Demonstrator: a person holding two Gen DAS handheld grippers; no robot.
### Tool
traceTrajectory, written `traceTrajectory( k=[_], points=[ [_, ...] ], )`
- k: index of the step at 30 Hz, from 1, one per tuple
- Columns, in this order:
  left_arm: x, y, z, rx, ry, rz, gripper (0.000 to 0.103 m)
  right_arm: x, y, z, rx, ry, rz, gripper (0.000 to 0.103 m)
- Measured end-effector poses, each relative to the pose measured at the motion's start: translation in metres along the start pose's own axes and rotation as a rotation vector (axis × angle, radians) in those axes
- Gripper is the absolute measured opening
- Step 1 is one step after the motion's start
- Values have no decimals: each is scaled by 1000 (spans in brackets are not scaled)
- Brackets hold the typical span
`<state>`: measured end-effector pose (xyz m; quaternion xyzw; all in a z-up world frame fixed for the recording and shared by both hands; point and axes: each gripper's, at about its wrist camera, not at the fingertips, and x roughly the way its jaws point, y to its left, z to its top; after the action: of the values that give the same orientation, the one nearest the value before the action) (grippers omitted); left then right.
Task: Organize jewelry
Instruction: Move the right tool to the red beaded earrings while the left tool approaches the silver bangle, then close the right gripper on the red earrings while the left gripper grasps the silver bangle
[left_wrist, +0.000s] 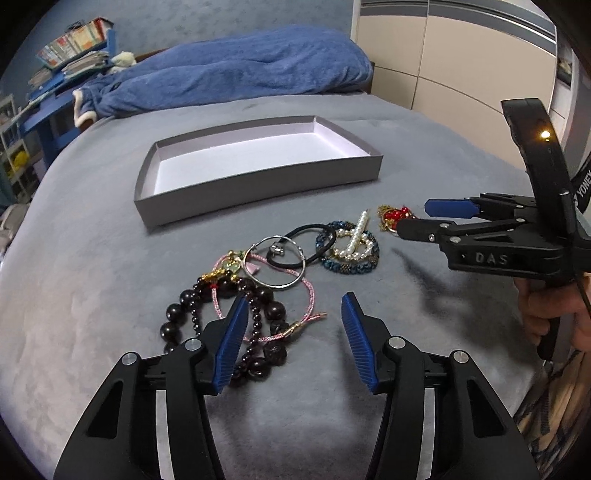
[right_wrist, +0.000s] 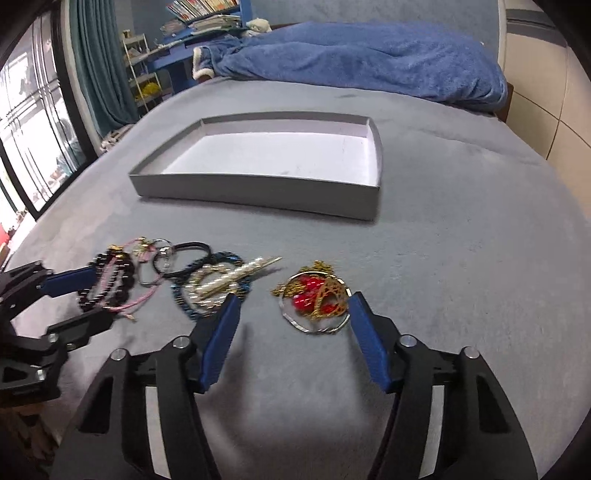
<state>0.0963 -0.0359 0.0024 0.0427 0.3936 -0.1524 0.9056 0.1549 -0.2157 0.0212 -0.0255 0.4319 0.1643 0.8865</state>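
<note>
1. Grey bed cover (right_wrist: 461, 236) carries everything; it is soft and slightly rumpled, so pieces lying on it may sink in a little and the tongs will need to press down to get under them.
2. Right tongs (right_wrist: 293, 314) are spread wide and hold nothing; the red-and-gold ornament (right_wrist: 317, 299), set in a thin silver ring, lies between their blue pads (right_wrist: 221, 339), nearer the right-hand one.
3. To do this pick well, I would centre the tongs on the ornament, lower until both pads touch the cover, and close on the thick red-and-gold middle, not on the thin ring, which looks likely to slip.
4. Left tongs (left_wrist: 295, 332) are likewise released and empty, with one pad (left_wrist: 232, 339) over the dark bead bracelet (left_wrist: 258, 306) and the pink cord (left_wrist: 299, 284) between the two.
5. Further out, the pearl clip (left_wrist: 356, 236) rests across the blue beaded bracelet (left_wrist: 347, 254), with a black hair tie (left_wrist: 295, 247) and a silver bangle (left_wrist: 273, 266) overlapping; lifting one piece at a time should avoid dragging its neighbours.
6. Beyond the heap stands the grey box (left_wrist: 258, 184), holding no jewelry so far, well apart from both tongs.
7. Readable writing: "DAS" on the right tool's body and "YONEX", partly cut off, at the left wrist view's right edge.
</note>
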Motion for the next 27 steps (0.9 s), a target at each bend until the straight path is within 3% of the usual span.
traceTrajectory(
  k=[10, 12, 15, 27],
  points=[
    [-2, 5, -2, -22, -5, 5, 54, 23, -7, 2, 16, 30, -18, 49],
    [-1, 5, -3, -24, -5, 6, 54, 22, -6, 1, 14, 27, -15, 38],
    [-2, 6, -3, -28, -4, 7, 54, 18, -13, -2, 39, 18, -9, 30],
    [-5, -2, -2, -12, -17, -2, 54, -13, -18, -16, 116, -10, 70, 18]
  ],
)
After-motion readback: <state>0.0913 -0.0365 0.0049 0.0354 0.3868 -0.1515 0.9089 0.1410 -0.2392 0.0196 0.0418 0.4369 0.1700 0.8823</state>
